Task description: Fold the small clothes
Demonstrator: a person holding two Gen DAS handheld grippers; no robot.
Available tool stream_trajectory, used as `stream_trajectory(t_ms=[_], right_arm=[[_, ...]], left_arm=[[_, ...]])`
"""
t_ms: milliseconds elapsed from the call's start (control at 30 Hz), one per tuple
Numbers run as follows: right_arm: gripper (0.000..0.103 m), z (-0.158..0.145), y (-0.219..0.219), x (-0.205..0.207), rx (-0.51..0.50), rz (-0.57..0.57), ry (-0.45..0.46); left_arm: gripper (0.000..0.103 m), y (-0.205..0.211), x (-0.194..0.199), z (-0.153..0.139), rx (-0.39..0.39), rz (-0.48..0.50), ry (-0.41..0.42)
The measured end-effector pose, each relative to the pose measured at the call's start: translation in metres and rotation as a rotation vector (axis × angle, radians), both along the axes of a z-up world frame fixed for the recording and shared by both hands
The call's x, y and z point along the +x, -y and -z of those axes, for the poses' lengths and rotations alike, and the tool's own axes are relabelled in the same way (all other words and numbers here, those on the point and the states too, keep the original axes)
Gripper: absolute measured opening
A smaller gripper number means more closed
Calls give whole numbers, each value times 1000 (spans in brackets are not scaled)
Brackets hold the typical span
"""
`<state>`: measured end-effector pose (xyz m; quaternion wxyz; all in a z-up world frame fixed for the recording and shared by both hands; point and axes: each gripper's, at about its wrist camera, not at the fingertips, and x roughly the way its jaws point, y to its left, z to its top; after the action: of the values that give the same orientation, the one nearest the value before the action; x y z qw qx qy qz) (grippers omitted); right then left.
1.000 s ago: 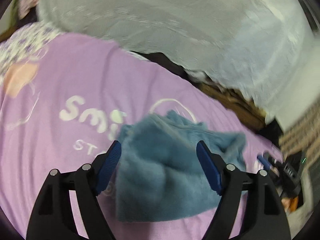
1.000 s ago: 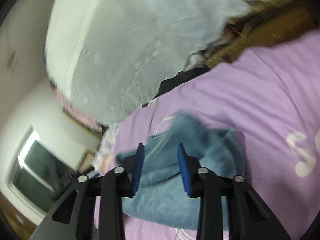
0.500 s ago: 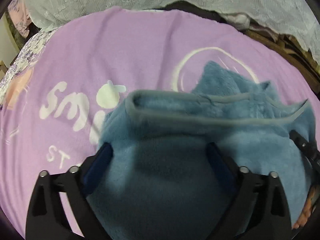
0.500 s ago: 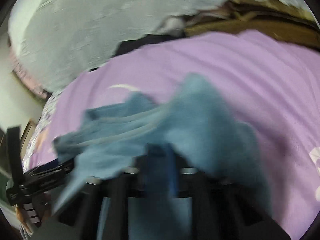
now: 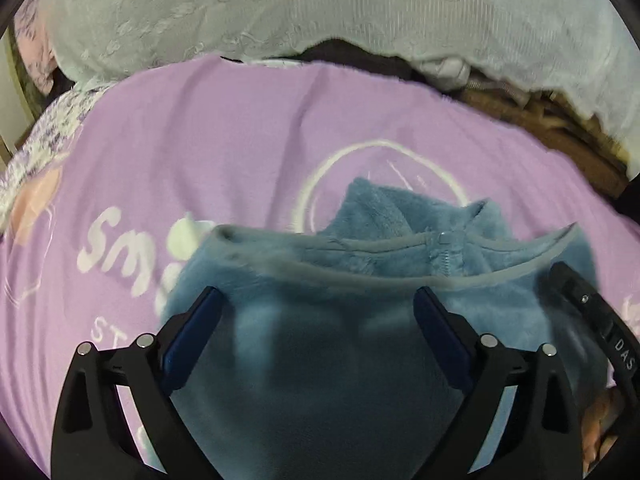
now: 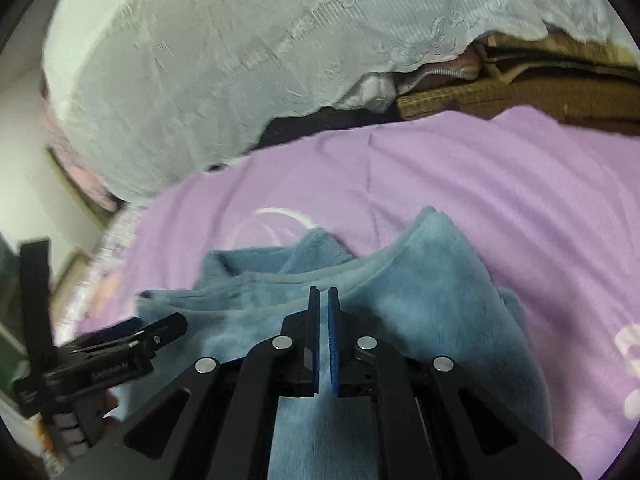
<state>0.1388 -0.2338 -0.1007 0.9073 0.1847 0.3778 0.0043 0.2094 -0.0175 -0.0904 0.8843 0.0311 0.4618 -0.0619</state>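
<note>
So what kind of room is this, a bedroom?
Probably a bedroom. A purple blanket with white lettering is spread like bed covering, a big pale lace-covered pillow sits behind it, and a small fluffy blue garment lies on top, ready for folding.

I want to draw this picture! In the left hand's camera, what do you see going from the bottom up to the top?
Left gripper, its fingers wide apart → fuzzy blue garment → purple blanket with a white circle → pale lace cloth.
</note>
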Motion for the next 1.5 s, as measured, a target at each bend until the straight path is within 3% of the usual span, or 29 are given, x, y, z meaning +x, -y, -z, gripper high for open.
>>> stream_trajectory(t_ms=[100, 233, 400, 467, 567, 633, 700, 867, 967, 1300, 1500], right_arm=[[4, 32, 11, 19, 82, 10, -84], [7, 26, 22, 0, 162, -5, 4], [14, -3, -3, -57, 27, -65, 116], [18, -4, -13, -71, -1, -88, 119], [33, 6, -35, -78, -99, -134, 71], [34, 21, -46, -75, -177, -149, 24], [34, 18, -50, -79, -210, -143, 37], [34, 9, -45, -121, -187, -106, 92], [39, 8, -44, -139, -206, -99, 104], [50, 23, -44, -143, -174, -130, 71], [51, 14, -43, -153, -173, -105, 125]], left_arm=[[99, 12, 22, 34, 87, -7, -50], [99, 2, 11, 27, 44, 4, -9], [98, -15, -34, 4, -27, 38, 49], [98, -15, -53, 0, -45, 47, 54], [98, -6, -73, 13, 28, 46, 50], [99, 1, -73, 28, 95, 31, 53], [99, 5, -73, 32, 120, 25, 61], [99, -12, -92, 19, 57, -4, 68], [99, -24, -108, 14, 34, -20, 78], [99, -22, -123, 25, 125, -45, 121], [99, -30, -122, 20, 73, -45, 117]])
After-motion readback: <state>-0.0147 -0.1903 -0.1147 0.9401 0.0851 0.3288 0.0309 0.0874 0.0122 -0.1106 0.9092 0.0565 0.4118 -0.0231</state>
